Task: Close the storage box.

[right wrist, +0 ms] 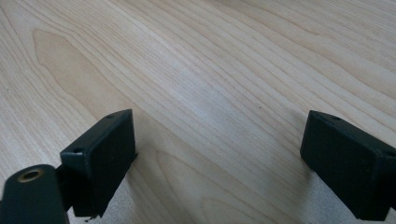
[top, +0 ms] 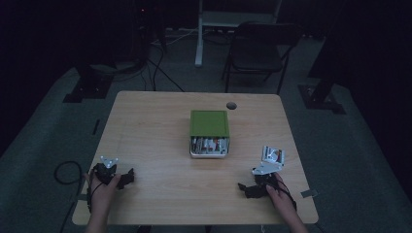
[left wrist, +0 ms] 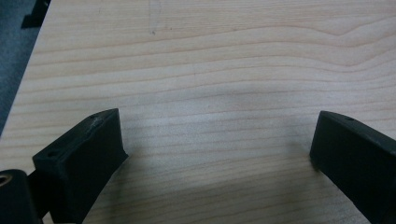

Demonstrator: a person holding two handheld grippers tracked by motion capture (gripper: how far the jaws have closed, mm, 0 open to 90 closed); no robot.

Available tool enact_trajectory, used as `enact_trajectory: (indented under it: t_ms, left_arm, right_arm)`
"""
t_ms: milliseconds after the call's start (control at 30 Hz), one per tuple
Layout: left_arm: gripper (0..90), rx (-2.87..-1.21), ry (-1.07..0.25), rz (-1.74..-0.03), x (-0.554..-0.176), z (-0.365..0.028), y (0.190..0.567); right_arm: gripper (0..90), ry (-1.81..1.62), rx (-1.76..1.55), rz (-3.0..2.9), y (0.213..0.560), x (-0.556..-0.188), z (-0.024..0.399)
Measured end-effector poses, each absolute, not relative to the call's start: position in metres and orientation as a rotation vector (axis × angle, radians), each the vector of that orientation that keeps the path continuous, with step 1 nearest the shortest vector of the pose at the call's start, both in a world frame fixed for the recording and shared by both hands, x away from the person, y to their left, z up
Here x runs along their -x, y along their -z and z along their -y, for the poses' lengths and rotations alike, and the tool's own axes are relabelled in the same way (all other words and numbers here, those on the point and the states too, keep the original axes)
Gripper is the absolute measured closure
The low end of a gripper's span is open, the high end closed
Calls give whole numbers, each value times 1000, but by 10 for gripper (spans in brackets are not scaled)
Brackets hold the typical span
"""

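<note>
A box with a green lid (top: 209,122) sits at the middle of the wooden table (top: 155,131); its near open side shows several small items inside. My left gripper (top: 127,178) rests low at the table's front left, held by a hand. In the left gripper view its jaws stand wide apart over bare wood, so the left gripper (left wrist: 217,154) is open and holds nothing. My right gripper (top: 248,188) lies at the front right, held by the other hand. Its jaws are spread just as wide in the right gripper view, the right gripper (right wrist: 217,154) open over bare wood.
A round cable hole (top: 231,105) marks the table's far edge. Beyond the table stand a dark chair (top: 260,51) and a white table leg (top: 199,34). Cables (top: 65,172) lie on the floor at the left. The room is dim.
</note>
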State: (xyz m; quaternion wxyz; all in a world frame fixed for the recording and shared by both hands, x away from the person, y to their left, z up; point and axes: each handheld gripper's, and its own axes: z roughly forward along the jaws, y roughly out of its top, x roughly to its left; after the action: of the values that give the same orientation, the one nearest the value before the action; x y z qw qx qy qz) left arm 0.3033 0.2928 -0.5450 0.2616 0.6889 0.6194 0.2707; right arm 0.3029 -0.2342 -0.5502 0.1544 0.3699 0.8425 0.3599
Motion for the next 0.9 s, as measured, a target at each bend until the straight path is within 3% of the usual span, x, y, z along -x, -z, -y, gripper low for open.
enact_trajectory:
  t_ms: [900]
  left_arm:
    - [16, -1795, -709, -1759, -303, -292, 546]
  right_arm:
    - [98, -1032, -1060, -2414, 550, -303, 234]
